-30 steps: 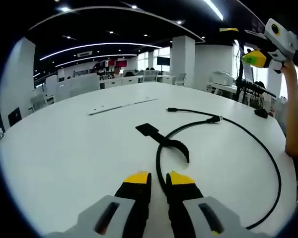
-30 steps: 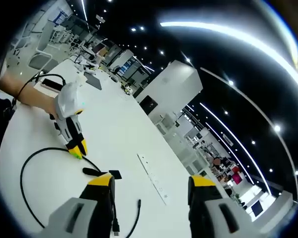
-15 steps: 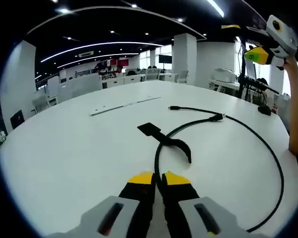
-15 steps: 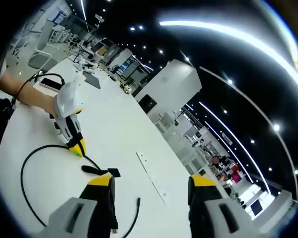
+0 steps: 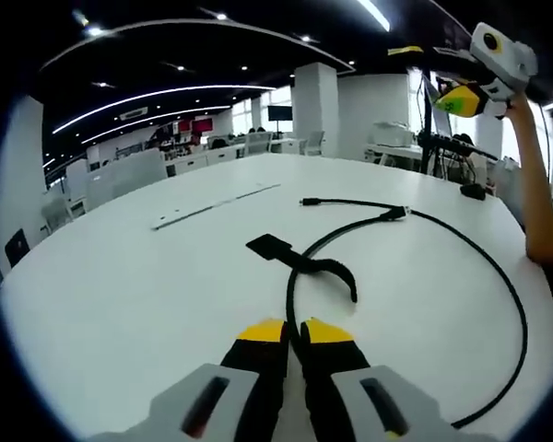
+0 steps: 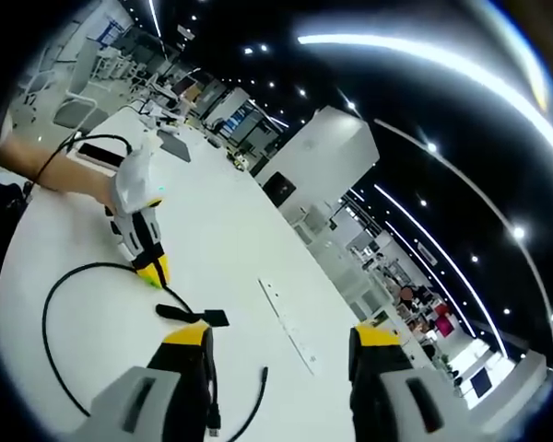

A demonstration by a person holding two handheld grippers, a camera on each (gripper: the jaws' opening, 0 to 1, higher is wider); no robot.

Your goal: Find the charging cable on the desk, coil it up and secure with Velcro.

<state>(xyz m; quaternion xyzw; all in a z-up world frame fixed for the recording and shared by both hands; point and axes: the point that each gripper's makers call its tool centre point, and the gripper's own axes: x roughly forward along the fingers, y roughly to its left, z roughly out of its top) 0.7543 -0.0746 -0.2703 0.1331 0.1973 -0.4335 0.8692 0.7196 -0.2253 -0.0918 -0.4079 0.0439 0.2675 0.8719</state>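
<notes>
I have my left gripper (image 5: pixel 292 333) low on the round white desk (image 5: pixel 120 285) with its 2 yellow-tipped jaws clamped on the thin black charging cable (image 5: pixel 498 276), whose black Velcro strap (image 5: pixel 300 262) lies just ahead, while my right gripper (image 6: pixel 276 341) hangs above, jaws wide apart.

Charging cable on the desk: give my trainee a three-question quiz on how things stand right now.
1. True or false: the left hand-held gripper is shut on the charging cable.
2. What lies on the cable just ahead of that gripper: A) Velcro strap B) tape roll C) clip?
3. The right hand-held gripper, raised above the desk, is ____.

Key
1. True: its yellow tips pinch the cable.
2. A.
3. Open.
</notes>
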